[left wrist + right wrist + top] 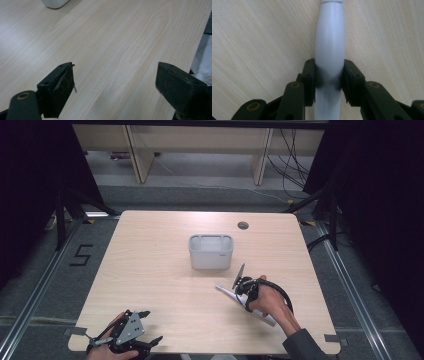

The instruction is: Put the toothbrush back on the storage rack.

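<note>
A: What was the left claw [145, 327] doing at the near-left corner of the bench [150, 255]?

B: Resting released and empty, apparently kept clear.

A: And the white tub [211, 252] mid-bench?

B: Probably the destination.

A: The right claw [329, 75]?

B: Clenched around the pale grey handle [330, 47], which lay flat just right of the tub, likely gripped mid-length for balance.
</note>
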Motion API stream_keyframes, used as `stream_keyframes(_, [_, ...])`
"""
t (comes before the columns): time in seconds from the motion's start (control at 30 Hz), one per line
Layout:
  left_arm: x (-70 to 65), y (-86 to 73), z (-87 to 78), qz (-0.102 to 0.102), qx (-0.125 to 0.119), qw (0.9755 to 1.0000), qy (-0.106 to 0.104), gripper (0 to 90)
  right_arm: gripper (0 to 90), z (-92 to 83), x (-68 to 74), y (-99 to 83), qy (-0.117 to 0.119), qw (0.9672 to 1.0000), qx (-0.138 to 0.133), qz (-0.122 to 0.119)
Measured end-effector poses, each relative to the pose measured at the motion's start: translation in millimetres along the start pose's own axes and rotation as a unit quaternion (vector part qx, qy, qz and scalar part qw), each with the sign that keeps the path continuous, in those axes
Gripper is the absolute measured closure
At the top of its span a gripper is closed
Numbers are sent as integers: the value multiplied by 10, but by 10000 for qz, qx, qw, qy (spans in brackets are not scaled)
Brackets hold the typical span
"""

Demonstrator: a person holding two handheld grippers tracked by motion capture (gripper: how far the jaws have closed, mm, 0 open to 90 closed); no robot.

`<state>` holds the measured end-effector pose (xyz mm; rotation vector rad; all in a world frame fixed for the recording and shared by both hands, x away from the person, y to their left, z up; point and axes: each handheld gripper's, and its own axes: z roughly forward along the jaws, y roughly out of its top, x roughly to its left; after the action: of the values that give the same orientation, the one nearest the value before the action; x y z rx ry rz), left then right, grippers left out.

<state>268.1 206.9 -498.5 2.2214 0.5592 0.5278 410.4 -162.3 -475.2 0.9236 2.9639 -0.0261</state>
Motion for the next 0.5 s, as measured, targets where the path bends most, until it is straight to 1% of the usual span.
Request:
stream_keyframes(0.03, [-3, -4, 6, 3, -24, 10000, 60, 148, 663, -6, 21, 9, 10, 10000, 28, 58])
stream_keyframes(0.13, [1, -4, 6, 5, -16, 10000, 62, 147, 664, -2, 12, 4, 2, 10000, 7, 26])
stream_keyframes(0.17, [0, -1, -1, -4, 6, 10000, 9, 148, 664, -6, -17, -11, -49, 9999, 16, -116])
stream_keyframes(0.2, [0, -1, -1, -4, 6, 10000, 9, 147, 664, -4, -6, -21, -18, 10000, -36, -19])
stream_keyframes(0.23, [-2, -4, 6, -1, -27, 10000, 53, 147, 664, -4, 5, -26, 22, 10000, -77, 47])
stream_keyframes(0.27, [-2, -4, 6, -1, -27, 10000, 53, 147, 664, -4, -19, -39, -38, 9999, -95, -90])
stream_keyframes(0.3, [3, -6, 7, -1, -15, 10000, 61, 147, 665, 1, -7, -50, 22, 9999, -135, 5])
stream_keyframes(0.4, [0, -5, 7, -3, -20, 10000, 53, 148, 665, -8, -8, -76, -44, 9998, -175, -12])
stream_keyframes(0.43, [3, -5, 5, -9, 3, 10000, -9, 148, 665, -16, -16, -110, -23, 9995, -302, -40])
stream_keyframes(0.47, [6, -10, 10, 35, -10, 10000, 52, 148, 665, -16, -16, -110, -23, 9995, -302, -40])
stream_keyframes(0.5, [5, -6, 8, 15, 2, 10000, 83, 148, 666, -53, -7, -143, -64, 9992, -394, -21])
